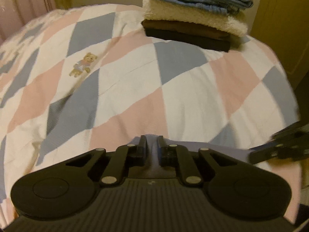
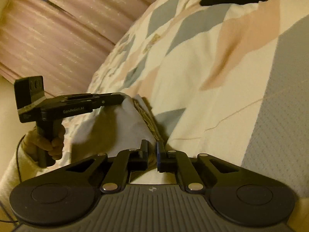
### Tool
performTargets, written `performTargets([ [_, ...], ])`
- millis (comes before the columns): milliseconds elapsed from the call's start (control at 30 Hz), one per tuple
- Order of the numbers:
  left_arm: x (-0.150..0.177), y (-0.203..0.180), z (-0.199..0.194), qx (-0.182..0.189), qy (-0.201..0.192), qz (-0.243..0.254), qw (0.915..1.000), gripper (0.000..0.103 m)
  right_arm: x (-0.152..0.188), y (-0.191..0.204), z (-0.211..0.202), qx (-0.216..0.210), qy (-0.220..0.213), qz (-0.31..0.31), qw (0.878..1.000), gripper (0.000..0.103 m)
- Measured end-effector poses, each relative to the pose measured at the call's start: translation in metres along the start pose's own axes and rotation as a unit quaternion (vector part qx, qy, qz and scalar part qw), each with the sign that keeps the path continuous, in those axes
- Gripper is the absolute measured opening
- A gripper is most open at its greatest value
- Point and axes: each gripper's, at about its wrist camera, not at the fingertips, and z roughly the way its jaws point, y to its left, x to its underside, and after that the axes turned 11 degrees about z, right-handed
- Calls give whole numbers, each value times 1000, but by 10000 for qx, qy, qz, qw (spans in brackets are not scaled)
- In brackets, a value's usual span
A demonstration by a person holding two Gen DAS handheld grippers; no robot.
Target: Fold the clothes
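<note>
A: Both grippers are low on the quilt now. The left gripper [image 1: 151, 141], bottom centre of its own view, has its jaws nearly together with a fold of the pale lilac garment [image 1: 185, 147] pinched between them.

B: And the right gripper [image 2: 152, 145]?

A: Jaws drawn in just as tight. The same garment [image 2: 123, 123] bunches up just ahead of it, lower centre of that frame, and its patterned edge runs down to the fingers. It looks like a grip on that edge, though the contact itself is hard to make out.

B: So which step is this?

A: The pick-up, by the look of it: each tool has taken a corner or hem at the near edge of the bed [image 1: 135, 77]. A finished stack of folded clothes [image 1: 195, 11] sits at the upper right of the left view, well apart.

B: What next?

A: Probably lift together, keep the cloth taut between the two grips, and spread it flat before any fold.
</note>
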Motion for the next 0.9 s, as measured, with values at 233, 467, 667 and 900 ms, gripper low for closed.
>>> performTargets([
  [233, -1, 9, 6, -906, -150, -176, 9956, 5, 2, 12, 15, 350, -253, -439, 9981, 9],
  [467, 18, 8, -71, -909, -710, -729, 9906, 12, 6, 35, -19, 506, -892, -910, 9906, 40],
  [667, 66, -31, -143, -728, -1018, -759, 9892, 13, 14, 52, -35, 109, -775, -1429, 9866, 30],
  [900, 116, -41, -99, -941, -687, -1687, 9788, 13, 26, 52, 36, 699, -280, -2085, 9751, 25],
])
